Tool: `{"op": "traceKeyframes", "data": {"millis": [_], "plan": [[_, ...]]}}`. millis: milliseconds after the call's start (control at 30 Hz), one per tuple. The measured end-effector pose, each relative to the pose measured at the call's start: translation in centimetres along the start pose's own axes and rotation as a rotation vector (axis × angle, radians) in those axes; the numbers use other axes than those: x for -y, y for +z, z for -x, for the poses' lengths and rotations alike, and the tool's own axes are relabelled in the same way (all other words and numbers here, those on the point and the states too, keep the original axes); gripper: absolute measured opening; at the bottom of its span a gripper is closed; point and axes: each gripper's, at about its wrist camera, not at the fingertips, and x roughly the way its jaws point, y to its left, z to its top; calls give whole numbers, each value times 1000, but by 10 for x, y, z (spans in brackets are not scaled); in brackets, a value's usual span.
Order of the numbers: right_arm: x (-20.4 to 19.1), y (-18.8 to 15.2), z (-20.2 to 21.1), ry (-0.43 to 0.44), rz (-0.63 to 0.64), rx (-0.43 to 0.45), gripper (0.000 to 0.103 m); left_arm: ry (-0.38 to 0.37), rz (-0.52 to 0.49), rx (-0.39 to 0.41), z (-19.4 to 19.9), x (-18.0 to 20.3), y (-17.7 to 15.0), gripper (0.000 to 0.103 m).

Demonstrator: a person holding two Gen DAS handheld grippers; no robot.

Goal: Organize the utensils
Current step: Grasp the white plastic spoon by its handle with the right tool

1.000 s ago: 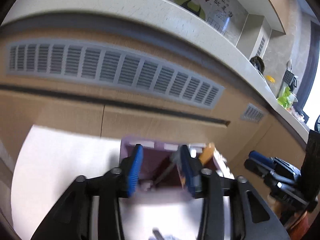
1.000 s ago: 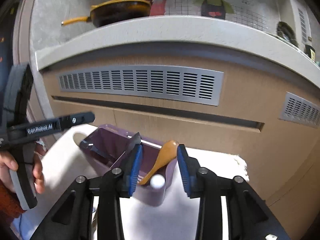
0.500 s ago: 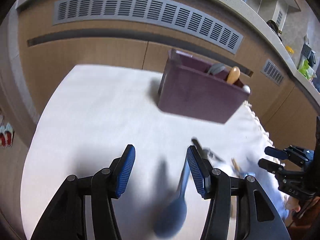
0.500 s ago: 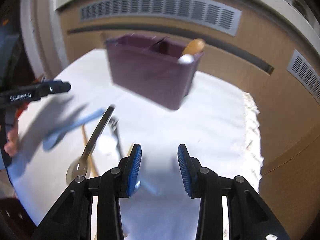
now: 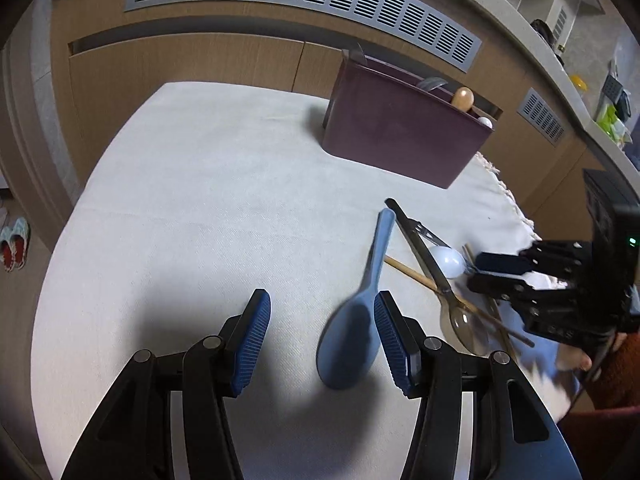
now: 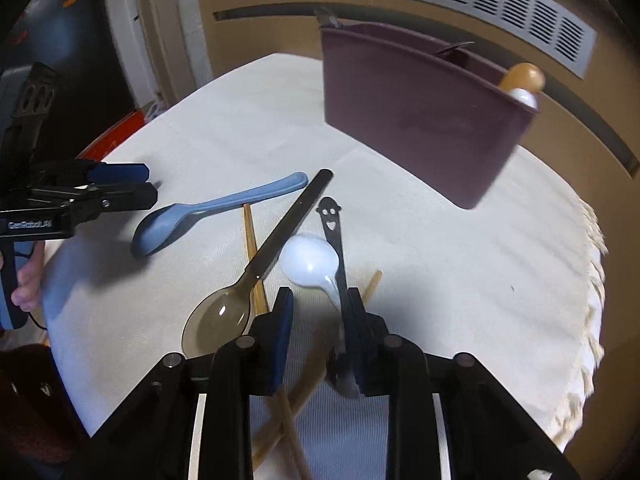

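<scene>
The left gripper (image 5: pixel 320 332) is spread wide around the blue spoon (image 5: pixel 352 336) bowl, not pinching it. The right gripper (image 6: pixel 318 320) jaws have just been closing, still apart, around the white spoon (image 6: pixel 310 262) handle mid-desk.

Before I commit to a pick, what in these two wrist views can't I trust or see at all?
- Purple organizer interior: both views, its front wall hides the compartments; only utensil tips poke out.
- White spoon handle end: right wrist view, runs behind the right gripper fingers; pad contact unclear.
- Chopsticks: right wrist view, partly under the brown spoon and gripper.
- Blue spoon bowl: left wrist view, blurred beside the open left gripper.
</scene>
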Motion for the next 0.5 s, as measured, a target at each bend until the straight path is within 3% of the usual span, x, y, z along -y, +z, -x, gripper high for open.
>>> {"op": "traceKeyframes", "data": {"millis": [233, 367, 500], "plan": [[3, 9, -12, -27, 42, -22, 22, -25, 13, 3, 6, -6, -1, 55], [20, 12, -9, -166, 11, -10, 23, -20, 21, -2, 4, -10, -2, 55], [31, 8, 7, 2, -53, 10, 27, -28, 31, -3, -1, -10, 1, 55]]}}
